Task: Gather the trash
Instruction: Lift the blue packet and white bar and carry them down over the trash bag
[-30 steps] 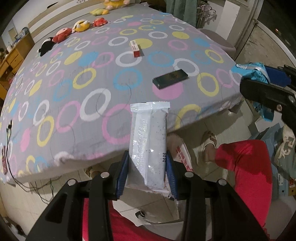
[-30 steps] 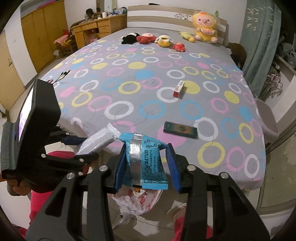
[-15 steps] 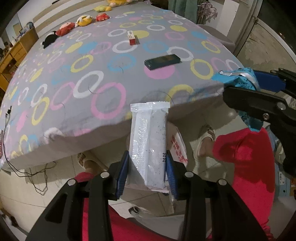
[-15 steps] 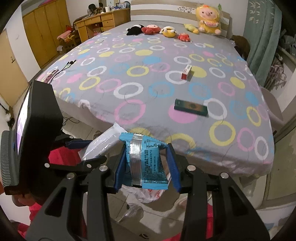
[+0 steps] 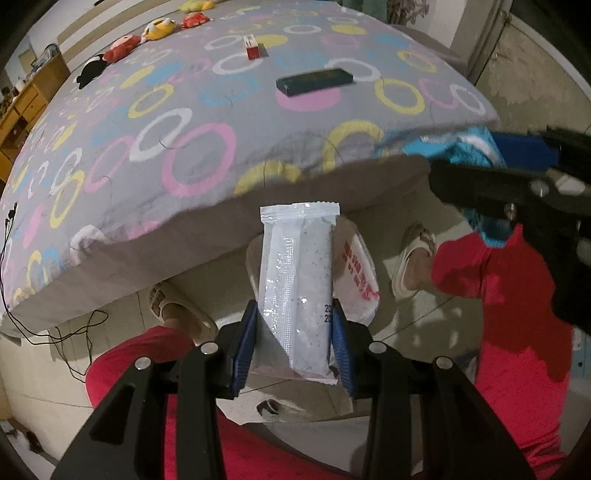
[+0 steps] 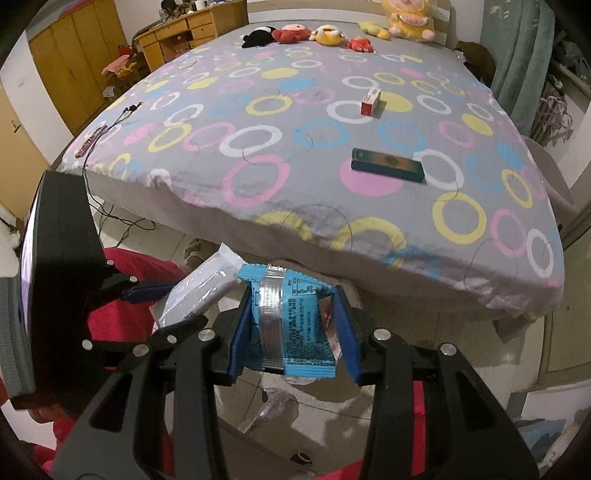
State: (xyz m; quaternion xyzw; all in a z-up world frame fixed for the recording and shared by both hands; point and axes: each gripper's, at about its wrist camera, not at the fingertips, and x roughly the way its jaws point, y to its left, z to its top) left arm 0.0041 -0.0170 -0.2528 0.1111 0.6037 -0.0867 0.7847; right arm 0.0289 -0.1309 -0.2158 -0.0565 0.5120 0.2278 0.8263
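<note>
1. Tiled bedroom floor point(image 5: 48, 373) lies nearest, under both grippers, with the person's red trouser legs point(image 5: 517, 295) and pale slippers point(image 5: 413, 251) standing on it beside the bed.
2. A white plastic bag point(image 5: 360, 269) with red print sits low between the legs, right behind the held wrappers; it is most likely where the trash goes, which would explain why both tools point steeply down over it.
3. The left gripper point(image 5: 295, 339) is clamped on a clear speckled wrapper point(image 5: 295, 280), its blue pads pressing both long edges so the wrapper stands upright.
4. The right gripper point(image 6: 291, 332) is likewise closed around a blue snack wrapper point(image 6: 291, 321), pinched across its width and bowed slightly.
5. Seen from the right wrist, the left tool and its wrapper sit just beside the blue one, so the two could brush each other over the bag mouth.
6. Past the hands, the bed point(image 6: 221, 206), in a grey sheet with coloured rings, overhangs the floor; its edge stands close in front of the grippers.
7. Two pieces are still on the sheet: a dark flat box point(image 6: 388, 164) nearer, and a small red-and-white box point(image 6: 370, 103) further up.
8. A black cable point(image 6: 107, 129) trails off the bed's left corner to the floor.
9. Plush toys point(image 6: 325, 35) line the far end, with a wooden desk point(image 6: 192, 26) and wardrobe point(image 6: 74, 70) beyond on the left.
</note>
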